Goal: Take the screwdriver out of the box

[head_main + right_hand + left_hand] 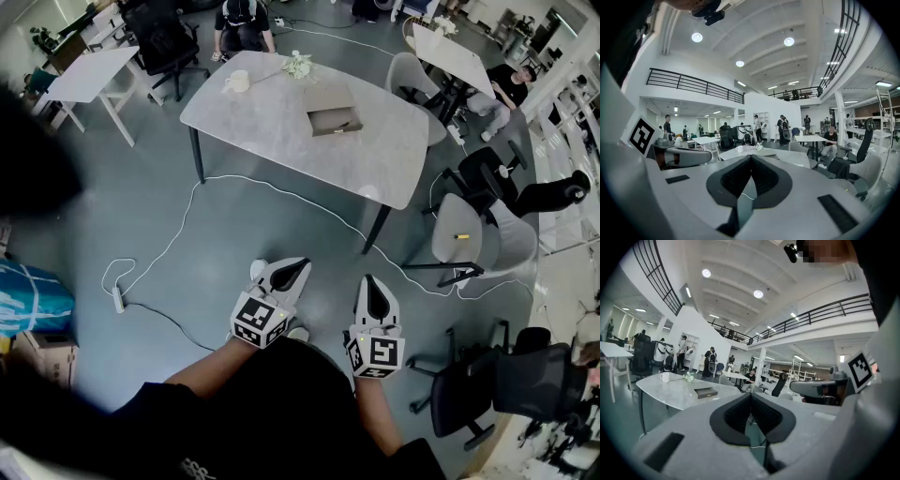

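Head view: the box (333, 120), flat, grey-brown and open, sits on the grey table (253, 122), well in from its edges. A thin dark thing (345, 124) inside is too small to name. Open floor (141, 216), crossed by a white cable (281, 192), separates the table from the left gripper (295, 269) and right gripper (372, 281), both closed on nothing.

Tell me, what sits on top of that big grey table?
On the table sit a white mug, a small bunch of white flowers and a flat brown box. What lies inside the box is mostly covered and too small to tell.
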